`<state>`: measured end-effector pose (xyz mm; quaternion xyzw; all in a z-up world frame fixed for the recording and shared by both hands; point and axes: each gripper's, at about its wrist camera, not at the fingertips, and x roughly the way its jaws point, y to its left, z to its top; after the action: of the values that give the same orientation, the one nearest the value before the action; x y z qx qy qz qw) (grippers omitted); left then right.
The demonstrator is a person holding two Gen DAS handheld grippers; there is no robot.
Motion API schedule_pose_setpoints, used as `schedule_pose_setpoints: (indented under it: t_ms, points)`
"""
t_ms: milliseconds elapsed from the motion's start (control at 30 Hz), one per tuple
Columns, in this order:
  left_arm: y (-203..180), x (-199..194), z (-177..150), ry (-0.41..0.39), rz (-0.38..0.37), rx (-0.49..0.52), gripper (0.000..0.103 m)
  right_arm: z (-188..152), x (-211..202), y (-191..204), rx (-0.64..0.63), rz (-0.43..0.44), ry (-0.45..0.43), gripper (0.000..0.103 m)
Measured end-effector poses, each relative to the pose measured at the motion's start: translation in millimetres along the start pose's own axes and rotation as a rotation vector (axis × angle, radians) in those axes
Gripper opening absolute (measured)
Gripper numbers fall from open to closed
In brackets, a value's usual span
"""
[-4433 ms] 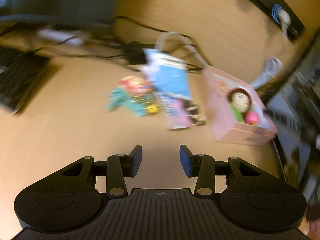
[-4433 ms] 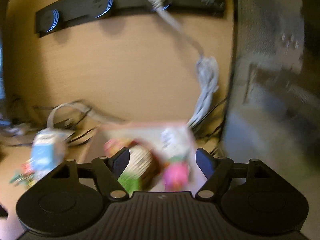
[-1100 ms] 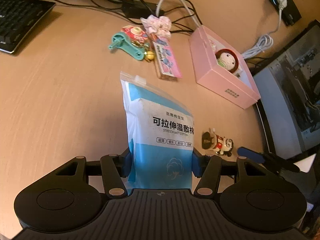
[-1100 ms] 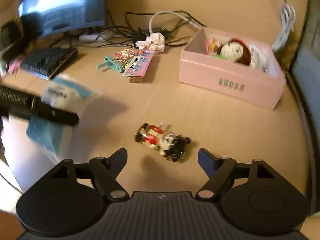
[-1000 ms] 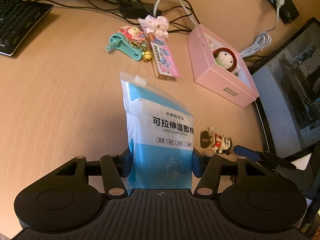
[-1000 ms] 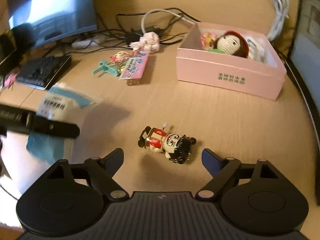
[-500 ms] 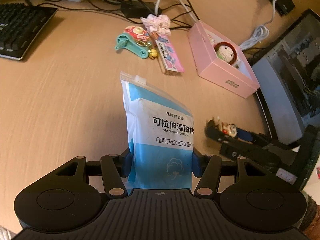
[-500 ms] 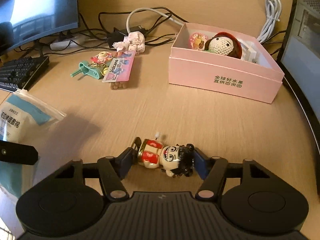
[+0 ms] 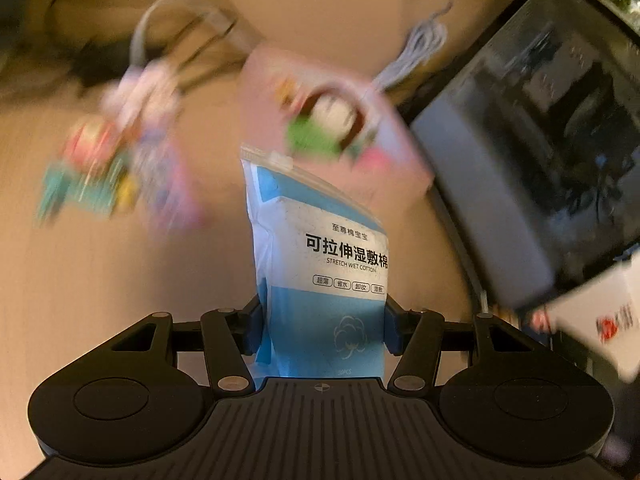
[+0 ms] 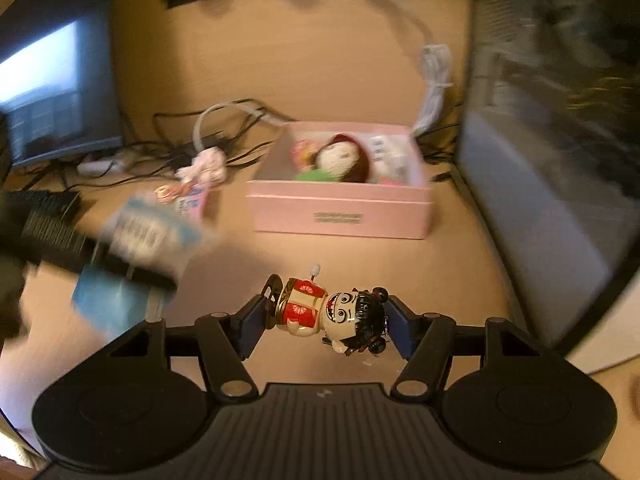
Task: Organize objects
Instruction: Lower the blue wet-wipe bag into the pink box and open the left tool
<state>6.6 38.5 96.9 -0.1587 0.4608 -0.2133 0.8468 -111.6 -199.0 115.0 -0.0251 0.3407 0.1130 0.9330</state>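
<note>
Crosswise between jaws: wind-up toy [image 10: 328, 314]

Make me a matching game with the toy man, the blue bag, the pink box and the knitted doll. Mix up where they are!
Things:
1. wind-up toy figure
2. blue wet-cotton bag
3. pink box
4. knitted doll

Places:
A. standing on the desk
B. lying inside the pink box
C. clamped in the right gripper
D. clamped in the left gripper

Pairs: 1-C, 2-D, 3-A, 4-B
</note>
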Motion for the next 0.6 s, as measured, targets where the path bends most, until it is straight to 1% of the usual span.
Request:
schedule_pose_setpoints:
  t_ms: [67, 133, 200, 267, 333, 400, 433, 467, 500, 533, 600]
  points:
    - [-14.8, 11.9, 31.5, -0.061, 0.032, 0.059, 0.060, -2.7, -7.7, -13.5, 0.013, -0.024, -0.008, 0.064]
    - [-27.5, 28.6, 60.2, -0.118, 0.071, 0.094, 0.060, -5.4, -11.3, -25.8, 0.032, -0.035, -0.007, 0.064]
    - [-36.1, 51.1, 86.4, -0.167, 0.104, 0.114, 0.061, -9.0, -12.2, -34.6, 0.043, -0.040, -0.004, 0.064]
    - [-37.8, 77.8, 106.4, -0.203, 0.122, 0.109, 0.061, -12.7, -11.5, -40.2, 0.045, -0.046, -0.001, 0.064]
    - [-34.9, 105.8, 118.6, -0.192, 0.134, 0.084, 0.061, -16.1, -11.4, -45.1, 0.039, -0.045, 0.002, 0.064]
    - [-28.7, 130.9, 122.9, -0.149, 0.141, 0.069, 0.061, -20.0, -11.8, -48.4, 0.020, -0.037, 0.005, 0.064]
    - [-26.7, 144.4, 122.3, -0.120, 0.157, 0.073, 0.061, -22.1, -10.8, -50.0, 0.004, -0.034, 0.008, 0.063]
    - [-27.7, 152.0, 120.1, -0.105, 0.178, 0.082, 0.062, -24.1, -9.6, -51.5, -0.010, -0.030, 0.011, 0.063]
    - [-32.5, 153.5, 116.2, -0.129, 0.206, 0.127, 0.063, -25.5, -9.3, -51.9, -0.019, -0.026, 0.015, 0.063]
    - [-37.4, 155.7, 113.1, -0.117, 0.230, 0.161, 0.063, -26.7, -7.2, -53.6, -0.024, -0.021, 0.021, 0.063]
    - [-41.9, 156.0, 108.6, -0.086, 0.224, 0.180, 0.063, -27.1, -1.1, -58.4, -0.024, -0.007, 0.033, 0.064]
